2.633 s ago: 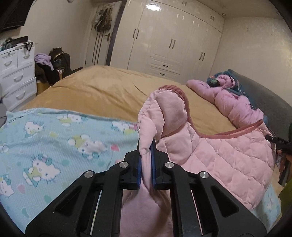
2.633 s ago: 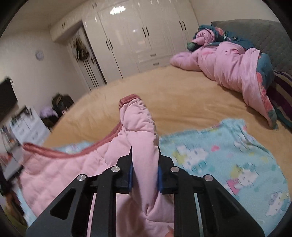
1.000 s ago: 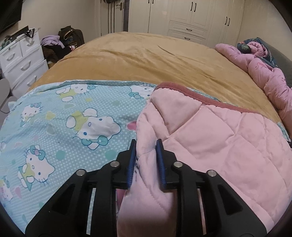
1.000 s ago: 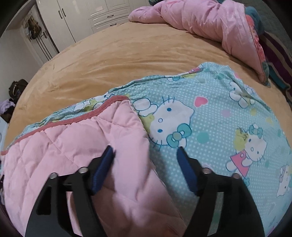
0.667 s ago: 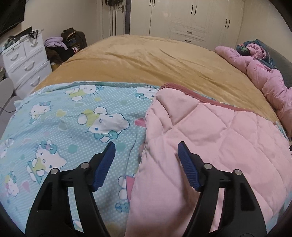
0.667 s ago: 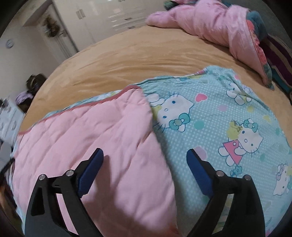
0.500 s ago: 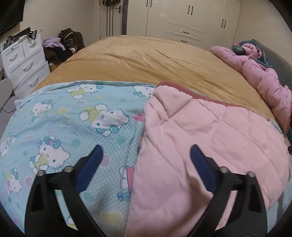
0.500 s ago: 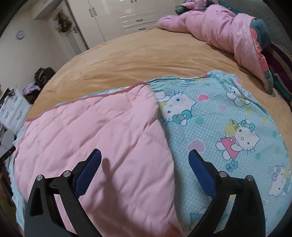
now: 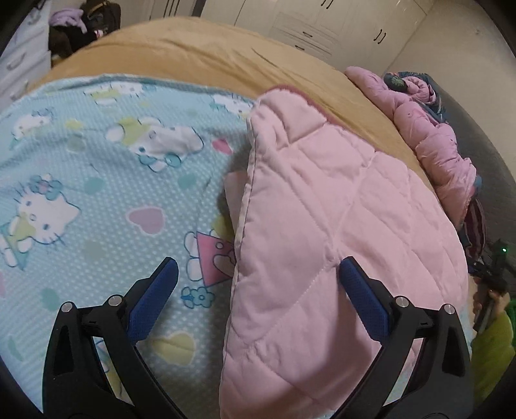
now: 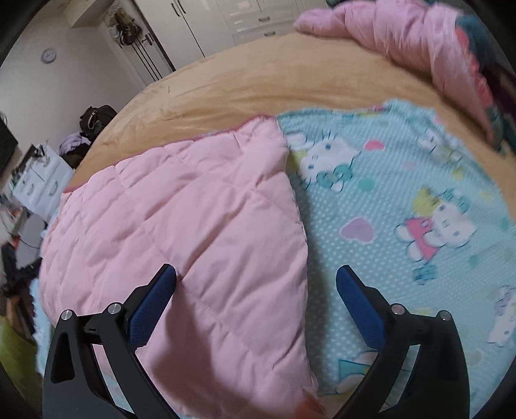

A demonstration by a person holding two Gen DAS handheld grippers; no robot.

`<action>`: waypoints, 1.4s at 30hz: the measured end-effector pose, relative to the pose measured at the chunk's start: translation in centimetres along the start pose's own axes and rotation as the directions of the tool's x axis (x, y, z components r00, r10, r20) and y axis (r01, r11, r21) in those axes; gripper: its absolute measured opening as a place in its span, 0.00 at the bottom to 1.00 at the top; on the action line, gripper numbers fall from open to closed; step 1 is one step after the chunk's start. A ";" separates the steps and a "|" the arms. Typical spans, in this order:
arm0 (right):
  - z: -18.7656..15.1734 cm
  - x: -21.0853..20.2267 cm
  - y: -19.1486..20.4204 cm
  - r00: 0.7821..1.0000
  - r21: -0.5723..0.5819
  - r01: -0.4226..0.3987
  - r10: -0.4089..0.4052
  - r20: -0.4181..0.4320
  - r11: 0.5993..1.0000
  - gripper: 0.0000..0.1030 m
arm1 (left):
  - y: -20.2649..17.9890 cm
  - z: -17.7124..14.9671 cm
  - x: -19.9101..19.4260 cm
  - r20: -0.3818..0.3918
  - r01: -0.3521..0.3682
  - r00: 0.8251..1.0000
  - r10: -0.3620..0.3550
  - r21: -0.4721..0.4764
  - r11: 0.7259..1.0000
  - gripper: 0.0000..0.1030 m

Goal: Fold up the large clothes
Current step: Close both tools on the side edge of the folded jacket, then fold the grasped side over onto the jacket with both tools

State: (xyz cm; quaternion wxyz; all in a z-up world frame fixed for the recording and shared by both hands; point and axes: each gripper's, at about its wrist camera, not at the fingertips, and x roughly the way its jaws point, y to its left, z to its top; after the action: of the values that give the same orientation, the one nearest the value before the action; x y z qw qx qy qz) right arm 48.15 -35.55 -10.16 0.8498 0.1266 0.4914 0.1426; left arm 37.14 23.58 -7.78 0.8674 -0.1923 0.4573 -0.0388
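A quilted blanket lies on the bed, its pink side [image 9: 338, 225] folded over its light-blue cartoon-cat side [image 9: 96, 193]. In the left wrist view the pink fold edge runs down the middle, and my left gripper [image 9: 258, 280] is open and empty, straddling that edge just above it. In the right wrist view the pink fold [image 10: 180, 225] fills the left and the blue print [image 10: 403, 209] the right. My right gripper [image 10: 256, 280] is open and empty over the fold edge.
The tan bed cover [image 9: 209, 54] stretches beyond the blanket. A crumpled pink duvet [image 10: 403, 35] lies by the grey headboard [image 9: 477, 135]. White wardrobes [image 10: 225, 19] stand past the bed's foot. A white drawer unit [image 10: 35, 183] and a dark bag [image 10: 96, 119] stand beside the bed.
Both grippers held the pink layer, laid it down over the blue side, and let go. Since then both have stayed open, and the views have drawn closer to the fold.
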 end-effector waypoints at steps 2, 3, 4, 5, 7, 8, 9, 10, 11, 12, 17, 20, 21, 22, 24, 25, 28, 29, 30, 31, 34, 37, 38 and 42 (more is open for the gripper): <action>0.4 1.1 -0.5 0.999 0.026 -0.045 0.046 -0.023 0.999 0.96 | 0.1 0.0 1.0 -0.027 0.004 1.000 -0.005 -0.004 1.000 0.91; 0.6 1.5 -0.7 0.998 0.036 -0.058 0.059 -0.025 0.998 0.96 | 0.0 0.0 1.6 -0.041 0.010 0.999 -0.011 -0.006 1.000 0.91; 0.8 1.8 -0.8 0.997 0.042 -0.069 0.070 -0.027 0.997 0.96 | -0.1 0.1 2.0 -0.048 0.006 0.999 -0.006 -0.005 1.000 0.92; 1.0 2.2 -0.8 0.996 0.047 -0.077 0.079 -0.034 0.996 0.96 | -0.2 0.1 2.4 -0.056 -0.009 0.998 0.009 0.003 1.000 0.92; 1.5 2.9 -0.6 0.995 0.048 -0.086 0.089 -0.053 0.995 0.96 | -1.0 0.2 3.2 -0.066 -0.051 0.996 0.053 0.037 0.998 0.92; 1.6 3.3 -0.6 0.994 0.043 -0.086 0.089 -0.070 0.995 0.96 | -1.4 0.3 3.5 -0.066 -0.062 0.996 0.065 0.055 0.997 0.92; 1.8 3.6 -0.5 0.993 0.040 -0.085 0.088 -0.081 0.996 0.96 | -1.8 0.3 3.9 -0.068 -0.071 0.995 0.076 0.072 0.995 0.92; 1.9 4.1 -0.5 0.990 0.036 -0.090 0.094 -0.102 0.995 0.96 | -1.9 0.4 4.2 -0.074 -0.070 0.994 0.076 0.074 0.995 0.92; 2.0 4.6 -0.5 0.988 0.039 -0.098 0.102 -0.120 0.994 0.96 | -1.9 0.5 4.5 -0.082 -0.063 0.994 0.069 0.069 0.996 0.92; 2.0 5.1 -0.6 0.984 0.043 -0.102 0.107 -0.142 0.994 0.96 | -1.8 0.6 4.7 -0.091 -0.052 0.994 0.057 0.056 0.997 0.92; 2.5 6.7 -0.7 0.972 0.054 -0.143 0.150 -0.182 0.988 0.96 | -2.4 1.1 6.0 -0.112 -0.053 0.992 0.057 0.039 0.998 0.92; 2.8 7.2 -0.4 0.968 0.044 -0.153 0.159 -0.193 0.987 0.96 | -3.3 1.4 6.9 -0.120 -0.041 0.992 0.045 0.038 0.998 0.92; 2.9 7.4 -0.3 0.968 0.038 -0.153 0.157 -0.197 0.988 0.96 | -3.3 1.5 7.1 -0.123 -0.034 0.992 0.038 0.038 0.999 0.92; 3.1 7.6 0.1 0.967 0.026 -0.150 0.152 -0.202 0.988 0.96 | -3.4 1.6 7.4 -0.124 -0.023 0.992 0.027 0.034 0.999 0.92; 3.2 7.8 0.5 0.967 -0.002 -0.154 0.151 -0.207 0.988 0.95 | -3.6 1.6 7.9 -0.128 -0.007 0.992 0.011 0.025 1.000 0.91; 3.3 8.0 0.9 0.966 -0.012 -0.155 0.149 -0.209 0.988 0.94 | -3.7 1.8 8.1 -0.127 -0.003 0.992 0.007 0.027 1.000 0.91; 3.2 8.2 1.3 0.967 -0.014 -0.168 0.162 -0.196 0.986 0.88 | -3.8 1.8 8.5 -0.122 0.034 0.992 -0.031 0.020 0.999 0.82; 3.1 8.3 1.5 0.966 -0.009 -0.180 0.175 -0.192 0.984 0.86 | -3.8 1.9 8.7 -0.120 0.041 0.992 -0.038 0.017 0.999 0.79; 3.1 8.2 1.6 0.964 0.000 -0.198 0.195 -0.184 0.980 0.80 | -3.7 1.9 8.7 -0.118 0.044 0.992 -0.042 0.016 0.999 0.77; 2.8 7.9 1.3 0.963 0.001 -0.203 0.200 -0.180 0.979 0.76 | -3.9 1.9 8.9 -0.113 0.046 0.993 -0.043 0.019 0.999 0.74; 2.6 7.2 1.5 0.963 -0.003 -0.213 0.209 -0.168 0.977 0.62 | -4.8 2.1 9.1 -0.105 0.055 0.993 -0.052 0.032 0.998 0.62; 2.2 6.5 2.2 0.965 -0.008 -0.217 0.213 -0.156 0.976 0.50 | -5.4 2.0 8.5 -0.091 0.063 0.994 -0.059 0.042 0.997 0.51; 2.0 6.0 2.6 0.965 -0.006 -0.217 0.214 -0.152 0.976 0.49 | -5.3 1.9 8.2 -0.087 0.060 0.995 -0.056 0.050 0.997 0.49; 1.3 4.7 2.9 0.966 0.000 -0.220 0.218 -0.138 0.976 0.40 | -5.7 2.0 7.3 -0.080 0.064 0.995 -0.059 0.068 0.996 0.40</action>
State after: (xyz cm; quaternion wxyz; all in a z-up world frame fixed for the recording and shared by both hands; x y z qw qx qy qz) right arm 51.19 -31.25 -12.32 0.7940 0.1635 0.5305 0.2476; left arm 43.60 17.12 -10.34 0.8536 -0.1740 0.4829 -0.0891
